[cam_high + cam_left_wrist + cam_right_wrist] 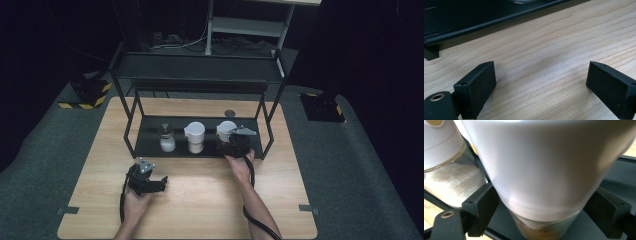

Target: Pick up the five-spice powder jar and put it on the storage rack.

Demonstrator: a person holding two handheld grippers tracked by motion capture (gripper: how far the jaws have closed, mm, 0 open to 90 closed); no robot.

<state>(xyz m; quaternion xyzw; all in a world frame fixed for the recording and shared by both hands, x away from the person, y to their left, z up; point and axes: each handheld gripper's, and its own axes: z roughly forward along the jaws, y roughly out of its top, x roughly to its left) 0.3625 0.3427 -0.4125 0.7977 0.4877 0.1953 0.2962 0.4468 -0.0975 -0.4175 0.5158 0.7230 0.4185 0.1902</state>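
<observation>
Standing on the low black metal shelf (150, 145) atop the pale wooden table (200, 200), the white-lidded glass jar (226, 131) sits between the right gripper (235, 142)'s jaws, unpressed. Left gripper (150, 184) rests released over bare wood. Grey carpet (350, 165) surrounds the table; darkness lies beyond.

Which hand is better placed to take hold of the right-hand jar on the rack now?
Right. The right gripper already has its open jaws either side of the white-lidded jar on the rack. The left gripper sits open over bare table, short of the rack.
</observation>
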